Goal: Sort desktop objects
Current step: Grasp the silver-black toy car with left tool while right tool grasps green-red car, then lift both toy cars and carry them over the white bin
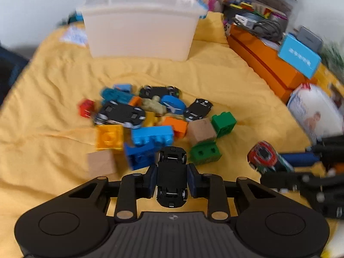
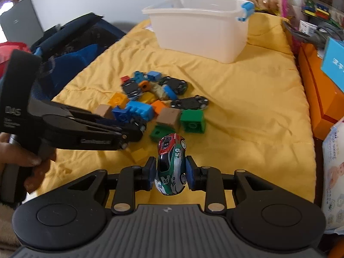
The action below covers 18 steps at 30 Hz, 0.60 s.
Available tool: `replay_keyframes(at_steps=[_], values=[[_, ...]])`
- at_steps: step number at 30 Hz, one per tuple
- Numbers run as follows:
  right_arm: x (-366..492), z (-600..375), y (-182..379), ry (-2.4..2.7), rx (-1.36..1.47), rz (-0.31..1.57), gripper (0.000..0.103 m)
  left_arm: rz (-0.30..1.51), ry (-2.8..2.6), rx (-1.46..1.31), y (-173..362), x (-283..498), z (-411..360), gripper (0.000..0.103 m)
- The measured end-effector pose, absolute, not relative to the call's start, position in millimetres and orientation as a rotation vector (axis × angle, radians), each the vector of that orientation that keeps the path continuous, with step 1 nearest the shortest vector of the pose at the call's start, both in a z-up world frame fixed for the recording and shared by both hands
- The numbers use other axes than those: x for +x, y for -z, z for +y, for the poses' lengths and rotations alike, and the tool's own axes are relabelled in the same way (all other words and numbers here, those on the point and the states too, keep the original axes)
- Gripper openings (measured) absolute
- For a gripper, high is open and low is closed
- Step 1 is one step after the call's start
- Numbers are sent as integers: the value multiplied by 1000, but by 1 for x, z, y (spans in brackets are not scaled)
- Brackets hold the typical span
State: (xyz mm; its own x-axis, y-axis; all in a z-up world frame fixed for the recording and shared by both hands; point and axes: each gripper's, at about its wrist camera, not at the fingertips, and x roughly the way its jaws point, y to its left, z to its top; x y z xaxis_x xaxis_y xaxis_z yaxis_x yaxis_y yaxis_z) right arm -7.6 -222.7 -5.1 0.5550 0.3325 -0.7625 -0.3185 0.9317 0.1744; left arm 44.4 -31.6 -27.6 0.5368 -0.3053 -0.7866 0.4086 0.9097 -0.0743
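Observation:
My left gripper is shut on a black toy car, held underside up just in front of the toy pile. My right gripper is shut on a green, white and red race car numbered 59; it also shows in the left wrist view. The pile on the yellow cloth holds several building blocks, such as a blue block, green blocks, and wooden cubes, plus black toy cars. The left gripper also shows in the right wrist view.
A white plastic bin stands open at the far end of the cloth, also in the right wrist view. Orange boxes with a blue box line the right edge. A wipes pack lies right. A dark blue bag sits left.

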Motion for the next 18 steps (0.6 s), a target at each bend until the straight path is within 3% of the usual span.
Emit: replay_keyframes(at_steps=[4, 11, 13, 15, 18], values=[[-9, -216, 18, -462, 43, 947, 32, 891, 358, 292, 24, 12, -19, 33], [-6, -197, 35, -581, 61, 1016, 35, 976, 324, 184, 31, -6, -2, 33], [-6, -195, 38, -531, 20, 1026, 36, 963, 303, 221, 32, -12, -3, 35], [-9, -199, 34, -503, -7, 1000, 44, 938, 286, 257, 29, -19, -4, 41], [-16, -198, 24, -495, -86, 932, 44, 902, 273, 293, 23, -27, -8, 43]])
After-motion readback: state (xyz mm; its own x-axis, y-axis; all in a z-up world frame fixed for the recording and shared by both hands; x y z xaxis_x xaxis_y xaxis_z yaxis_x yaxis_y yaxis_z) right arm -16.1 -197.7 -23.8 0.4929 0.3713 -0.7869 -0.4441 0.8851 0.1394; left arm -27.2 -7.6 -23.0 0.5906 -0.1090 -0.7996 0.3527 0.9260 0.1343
